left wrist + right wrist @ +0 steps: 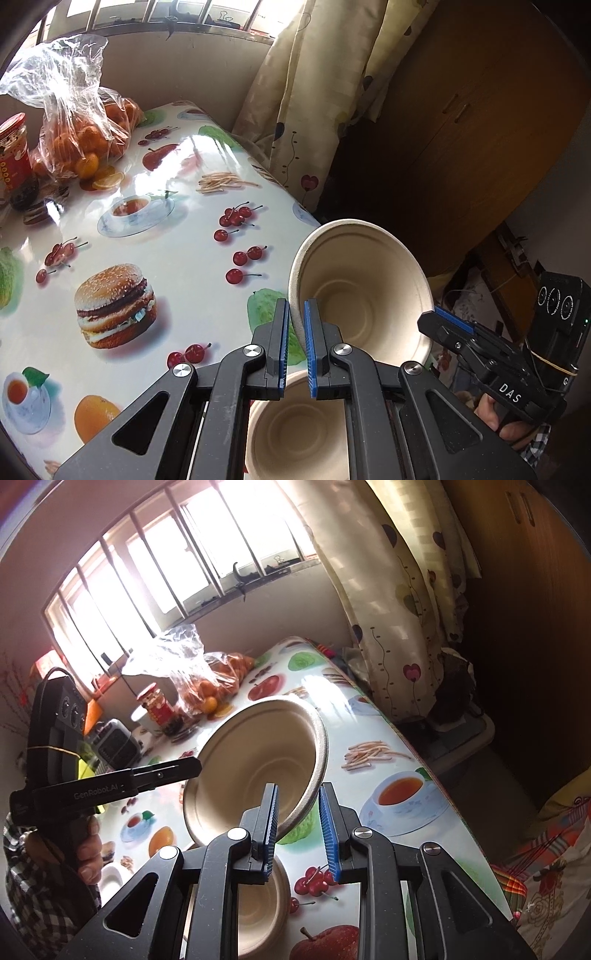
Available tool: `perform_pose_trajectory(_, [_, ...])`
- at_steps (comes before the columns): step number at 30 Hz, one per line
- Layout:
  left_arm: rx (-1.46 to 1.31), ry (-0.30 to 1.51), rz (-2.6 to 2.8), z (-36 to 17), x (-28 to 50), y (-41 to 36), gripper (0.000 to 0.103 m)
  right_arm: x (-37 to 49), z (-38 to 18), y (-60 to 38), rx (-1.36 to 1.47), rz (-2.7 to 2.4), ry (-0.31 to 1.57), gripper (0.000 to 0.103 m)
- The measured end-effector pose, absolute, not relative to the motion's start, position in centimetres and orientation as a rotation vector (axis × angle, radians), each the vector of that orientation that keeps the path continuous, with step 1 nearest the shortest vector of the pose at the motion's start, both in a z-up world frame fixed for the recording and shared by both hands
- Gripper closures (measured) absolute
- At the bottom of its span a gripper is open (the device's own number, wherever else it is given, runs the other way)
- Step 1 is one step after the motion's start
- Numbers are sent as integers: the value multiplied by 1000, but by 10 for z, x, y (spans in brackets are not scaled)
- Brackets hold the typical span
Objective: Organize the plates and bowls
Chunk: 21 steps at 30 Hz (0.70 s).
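A: Holding that paper bowl [364, 291] by two points on its rim is your weak spot. Your left gripper [296, 345] pinches the near-left wall narrowly, your right gripper [298, 829] clamps the opposite edge, and the bowl hangs tilted above the table [177, 236].

B: What could go wrong?

A: If your hands drift apart or twist unevenly, I'd expect the thin rim to buckle or slip from one pair of pads (pressed pulp bends easily). It could drop onto the second bowl [299, 428] sitting directly underneath.

B: Anything inside them?

A: Both bowls look empty. The clear plastic bag [79, 122] at the far end holds oranges, and the red-labelled jar [14, 158] beside it has dark contents I can't identify.
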<state>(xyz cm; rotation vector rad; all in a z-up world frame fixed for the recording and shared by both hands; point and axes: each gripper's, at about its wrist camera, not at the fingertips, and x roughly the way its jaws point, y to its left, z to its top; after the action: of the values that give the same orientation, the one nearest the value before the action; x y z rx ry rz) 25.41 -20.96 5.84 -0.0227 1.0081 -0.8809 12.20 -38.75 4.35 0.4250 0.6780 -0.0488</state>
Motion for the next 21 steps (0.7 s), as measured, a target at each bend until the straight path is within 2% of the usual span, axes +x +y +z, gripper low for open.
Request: perform_pose_trajectory(21, [-55, 975, -891, 70, 225, -180, 95, 90, 53, -363, 408, -12, 652, 80])
